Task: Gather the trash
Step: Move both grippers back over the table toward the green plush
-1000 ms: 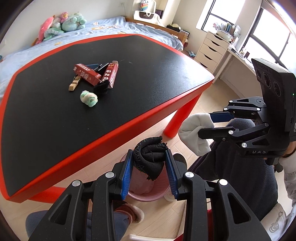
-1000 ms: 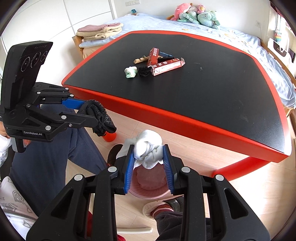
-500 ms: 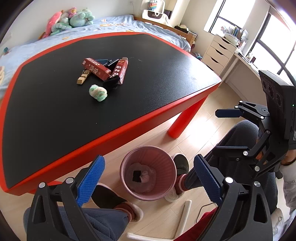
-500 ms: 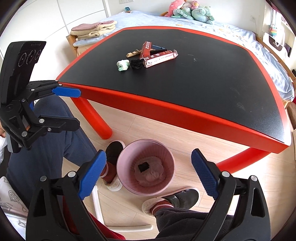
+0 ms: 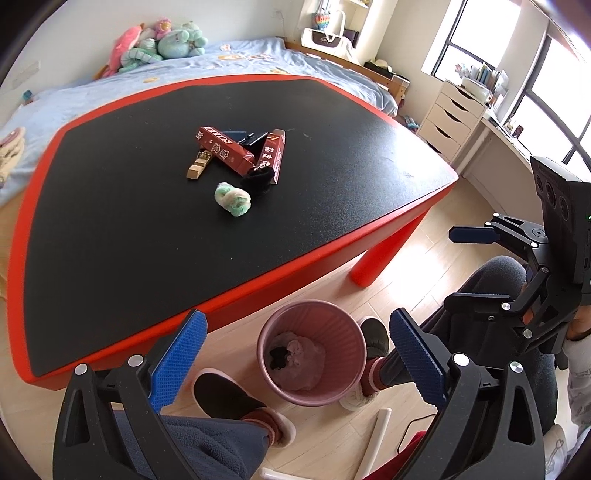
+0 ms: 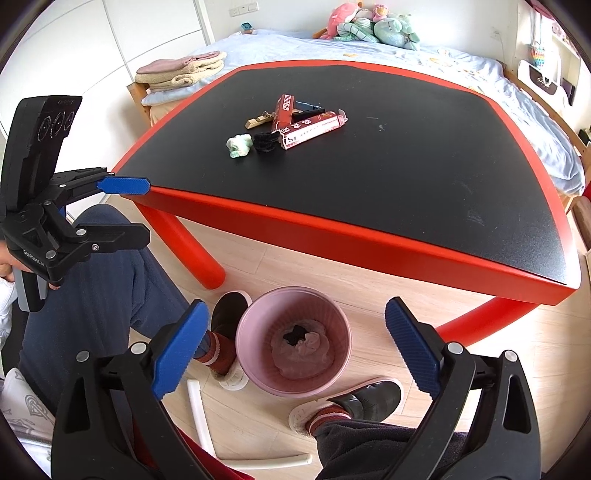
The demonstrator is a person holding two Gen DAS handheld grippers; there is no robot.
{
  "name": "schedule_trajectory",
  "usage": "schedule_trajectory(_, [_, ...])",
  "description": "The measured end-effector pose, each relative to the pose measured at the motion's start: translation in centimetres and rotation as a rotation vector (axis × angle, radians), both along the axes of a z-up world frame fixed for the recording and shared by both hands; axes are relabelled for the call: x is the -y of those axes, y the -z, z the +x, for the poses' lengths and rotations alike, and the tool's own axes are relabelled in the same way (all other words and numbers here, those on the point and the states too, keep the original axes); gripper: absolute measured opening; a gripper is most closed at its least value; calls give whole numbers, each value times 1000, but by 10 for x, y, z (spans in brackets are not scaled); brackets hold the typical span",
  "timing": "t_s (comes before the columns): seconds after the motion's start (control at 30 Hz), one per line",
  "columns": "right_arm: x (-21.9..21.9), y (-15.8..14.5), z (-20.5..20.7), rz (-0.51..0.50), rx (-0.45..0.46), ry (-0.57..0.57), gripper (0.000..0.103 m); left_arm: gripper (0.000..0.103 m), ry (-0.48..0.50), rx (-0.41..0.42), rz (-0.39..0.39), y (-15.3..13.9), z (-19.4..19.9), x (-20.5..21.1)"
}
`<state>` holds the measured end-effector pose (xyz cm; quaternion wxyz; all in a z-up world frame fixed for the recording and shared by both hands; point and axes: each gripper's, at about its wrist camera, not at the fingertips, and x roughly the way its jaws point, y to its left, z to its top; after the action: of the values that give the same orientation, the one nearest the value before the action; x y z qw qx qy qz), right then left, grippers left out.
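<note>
A pink bin [image 5: 312, 303] [image 6: 295, 290] stands on the floor by the red-edged black table [image 5: 110, 258] [image 6: 406, 166]. In it lie a black wad [image 5: 279, 355] [image 6: 297, 332] and a pale wad [image 5: 304, 350] [image 6: 316, 343]. My left gripper [image 5: 295, 321] [image 6: 147, 211] hangs open above the bin with nothing between its pads. My right gripper [image 6: 295, 308] [image 5: 452, 267] is also above it, jaws wide and still opening, nothing between them. On the table remain two red boxes [image 5: 221, 149] [image 6: 310, 129], a green-white wad [image 5: 233, 199] [image 6: 239, 145], a black wad [image 5: 258, 181] and a wooden piece [image 5: 199, 166].
The person's legs and dark slippers [image 5: 221, 395] [image 6: 369, 400] flank the bin. A white tube [image 6: 197, 417] lies on the floor. Behind the table is a bed [image 5: 240, 62] with plush toys [image 6: 369, 26]; white drawers [image 5: 450, 118] stand by the window.
Both grippers opened wide. The black wad left the left gripper and the white wad left the right one; both now lie in the pink bin.
</note>
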<state>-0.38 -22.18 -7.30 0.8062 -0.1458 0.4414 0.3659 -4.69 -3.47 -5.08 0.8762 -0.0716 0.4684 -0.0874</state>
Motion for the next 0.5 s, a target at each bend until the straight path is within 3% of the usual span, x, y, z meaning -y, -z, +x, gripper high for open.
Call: schedule_trajectory(0.5, [-25, -33, 40, 53, 49, 22, 97, 95, -24, 26, 32, -15, 28, -20])
